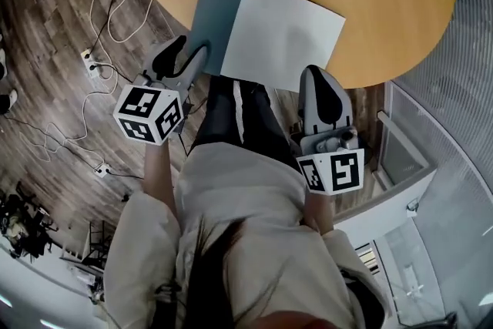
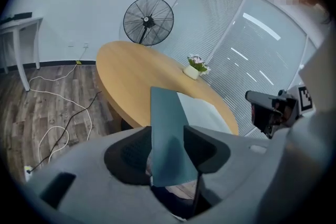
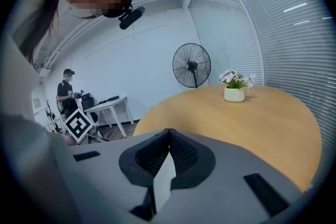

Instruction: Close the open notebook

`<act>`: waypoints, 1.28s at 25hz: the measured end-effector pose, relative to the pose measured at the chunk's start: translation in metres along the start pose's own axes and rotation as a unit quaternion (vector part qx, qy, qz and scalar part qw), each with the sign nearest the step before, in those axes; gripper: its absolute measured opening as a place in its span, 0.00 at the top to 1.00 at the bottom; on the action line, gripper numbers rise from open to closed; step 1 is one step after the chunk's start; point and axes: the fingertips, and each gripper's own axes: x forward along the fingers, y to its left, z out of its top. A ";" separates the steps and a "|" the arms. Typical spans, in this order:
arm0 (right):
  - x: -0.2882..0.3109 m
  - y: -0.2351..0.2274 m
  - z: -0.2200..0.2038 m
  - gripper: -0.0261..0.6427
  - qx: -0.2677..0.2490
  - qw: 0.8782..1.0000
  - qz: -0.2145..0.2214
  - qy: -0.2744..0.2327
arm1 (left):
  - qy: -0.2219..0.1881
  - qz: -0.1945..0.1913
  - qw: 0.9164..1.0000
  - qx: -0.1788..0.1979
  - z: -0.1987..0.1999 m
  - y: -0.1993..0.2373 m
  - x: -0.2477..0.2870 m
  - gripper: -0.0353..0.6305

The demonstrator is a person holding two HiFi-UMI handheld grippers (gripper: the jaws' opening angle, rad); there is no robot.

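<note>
The open notebook lies on the round wooden table (image 1: 385, 4), teal cover (image 1: 212, 15) to the left and white page (image 1: 285, 35) to the right. My left gripper (image 1: 189, 58) is at the cover's near corner. In the left gripper view the teal cover (image 2: 168, 155) stands raised between the wide-apart jaws of the left gripper (image 2: 167, 127), and the pads do not press it. My right gripper (image 1: 314, 73) is at the page's near edge. In the right gripper view the tips of the right gripper (image 3: 169, 131) meet, with a white sheet (image 3: 164, 181) pinched between them.
A small white flower pot (image 3: 234, 93) stands far across the table. A standing fan (image 2: 148, 21) is beyond it. Cables (image 1: 100, 35) trail over the wood floor to the left. A person (image 3: 67, 93) stands by a white desk in the background. Window blinds run along the right.
</note>
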 end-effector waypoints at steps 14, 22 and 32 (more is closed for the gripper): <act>0.025 0.023 -0.054 0.96 0.033 0.999 -0.010 0.035 | -0.001 -0.087 0.992 -0.094 -0.020 0.017 0.014 0.70; 0.022 0.032 -0.054 0.96 0.032 0.999 -0.023 0.034 | 0.002 -0.092 0.987 -0.133 -0.017 0.020 0.002 0.87; 0.018 0.021 -0.032 0.96 0.020 0.999 -0.039 0.020 | 0.014 -0.065 0.990 -0.122 -0.005 0.012 -0.005 0.90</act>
